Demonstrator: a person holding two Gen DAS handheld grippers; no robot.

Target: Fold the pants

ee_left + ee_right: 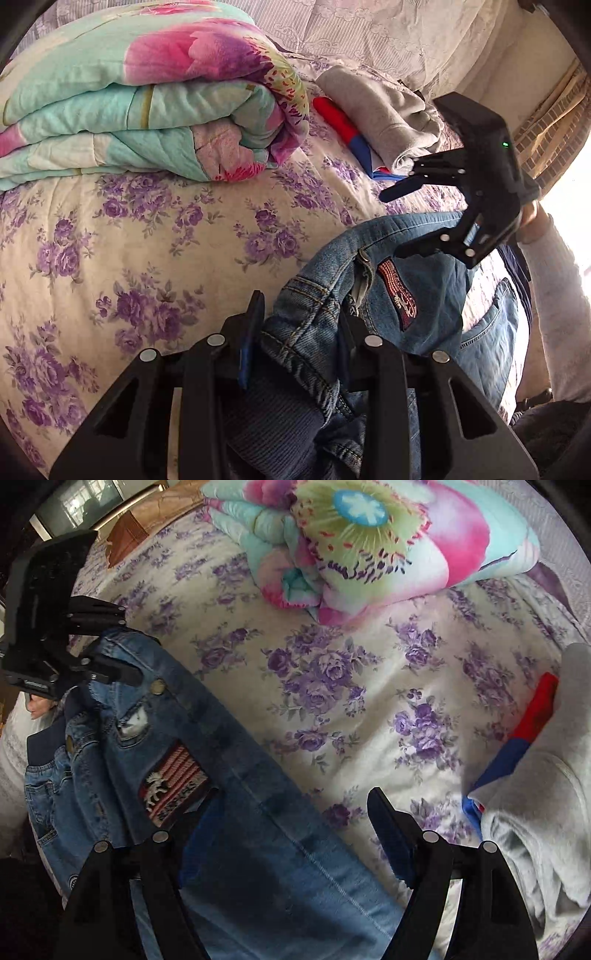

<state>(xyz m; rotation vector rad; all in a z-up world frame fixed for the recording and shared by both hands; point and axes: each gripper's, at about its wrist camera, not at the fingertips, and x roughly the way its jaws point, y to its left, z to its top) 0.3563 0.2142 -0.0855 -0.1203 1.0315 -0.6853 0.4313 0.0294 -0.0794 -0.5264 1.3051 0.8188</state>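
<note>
Jaws: left gripper [301, 328] clenched on the bunched waistband of the jeans [229, 760]; right gripper [291, 834] spread wide, empty, poised over the leg. Location: jeans lie on the floral bed sheet [147, 229], waist end lifted, leg trailing flat toward the folded grey clothes [546, 794]. Handling: denim — limp yet weighty, thick at seams, not slippery, not fragile. Hold points: waistband and, probably, the leg's edge or hem, which is out of view.
</note>
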